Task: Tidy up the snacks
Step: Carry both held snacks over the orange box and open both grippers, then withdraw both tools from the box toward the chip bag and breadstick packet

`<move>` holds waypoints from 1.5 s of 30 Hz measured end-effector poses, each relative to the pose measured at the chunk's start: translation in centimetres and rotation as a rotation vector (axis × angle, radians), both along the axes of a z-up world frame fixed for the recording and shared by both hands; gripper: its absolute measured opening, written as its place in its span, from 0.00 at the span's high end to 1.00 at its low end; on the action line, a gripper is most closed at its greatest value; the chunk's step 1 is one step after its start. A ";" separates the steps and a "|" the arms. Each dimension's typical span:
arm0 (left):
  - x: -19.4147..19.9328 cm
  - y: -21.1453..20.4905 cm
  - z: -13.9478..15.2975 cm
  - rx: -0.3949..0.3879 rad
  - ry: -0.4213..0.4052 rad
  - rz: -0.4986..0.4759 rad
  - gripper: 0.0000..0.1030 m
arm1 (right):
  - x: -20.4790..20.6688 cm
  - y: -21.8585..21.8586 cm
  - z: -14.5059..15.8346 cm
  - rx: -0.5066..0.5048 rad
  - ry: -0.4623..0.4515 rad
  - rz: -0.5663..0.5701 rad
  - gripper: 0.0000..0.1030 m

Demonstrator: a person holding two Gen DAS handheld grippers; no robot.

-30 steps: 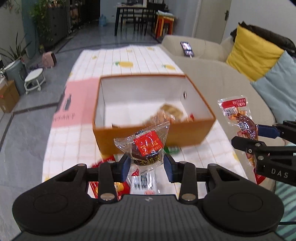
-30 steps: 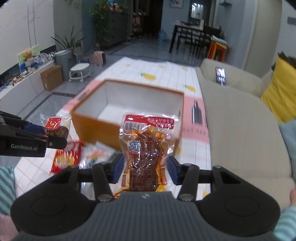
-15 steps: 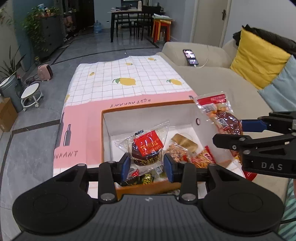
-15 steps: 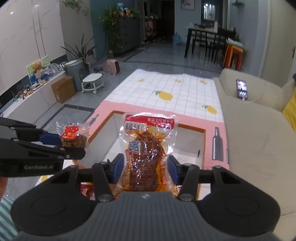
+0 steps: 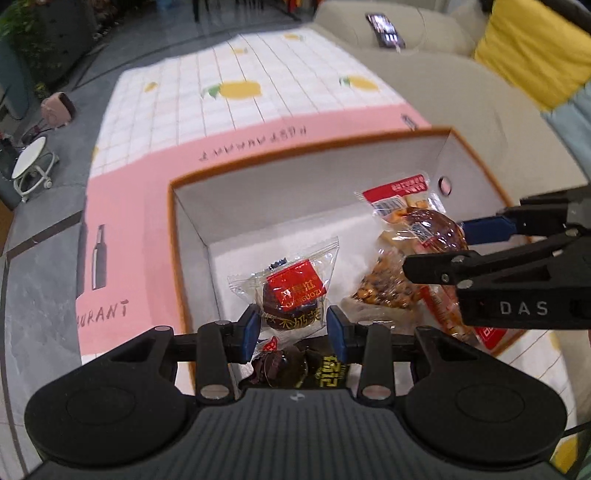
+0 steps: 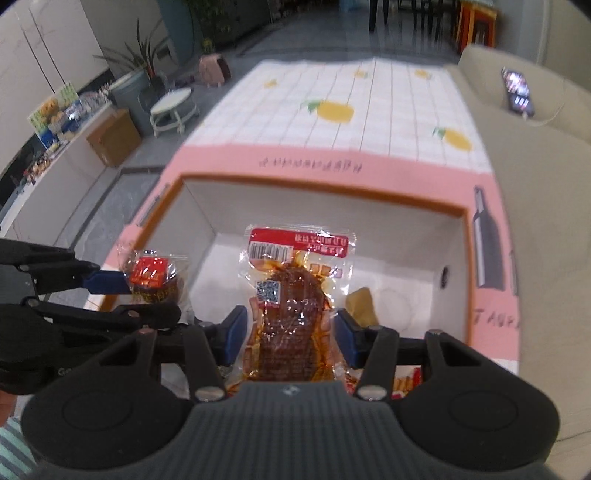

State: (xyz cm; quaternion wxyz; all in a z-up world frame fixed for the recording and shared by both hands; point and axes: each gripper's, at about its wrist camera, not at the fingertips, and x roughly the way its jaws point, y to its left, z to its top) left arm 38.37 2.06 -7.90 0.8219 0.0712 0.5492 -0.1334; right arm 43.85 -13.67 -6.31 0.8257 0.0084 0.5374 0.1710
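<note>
An orange-rimmed white box stands on a pink and white cloth; it also shows in the right wrist view. My left gripper is shut on a small clear packet with a red label and a dark snack, held over the box's near left part. My right gripper is shut on a long clear packet of brown meat with a red top strip, held over the box's right part. That packet and the right gripper show in the left wrist view. Several snack packets lie in the box.
The cloth-covered table stretches away beyond the box. A beige sofa with a phone and a yellow cushion runs along the right. A small white stool and a cardboard carton stand on the floor at left.
Both grippers have moved forward and down over the box, each still holding its packet. The box now fills the middle of both views.
</note>
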 end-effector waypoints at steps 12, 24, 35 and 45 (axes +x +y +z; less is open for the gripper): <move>2.6 -1.7 -3.9 0.090 0.057 -0.088 0.58 | 4.1 0.5 -5.3 0.004 0.119 0.013 0.50; 3.1 -2.0 -5.6 0.147 0.081 -0.092 0.55 | 4.6 1.1 -6.9 -0.011 0.175 0.014 0.43; 2.0 -2.3 -3.6 0.144 0.046 -0.119 0.33 | 4.3 0.9 -5.5 -0.016 0.180 -0.004 0.34; -0.3 -1.5 0.6 0.138 -0.033 -0.103 0.33 | 2.3 0.7 -1.2 -0.034 0.114 0.013 0.32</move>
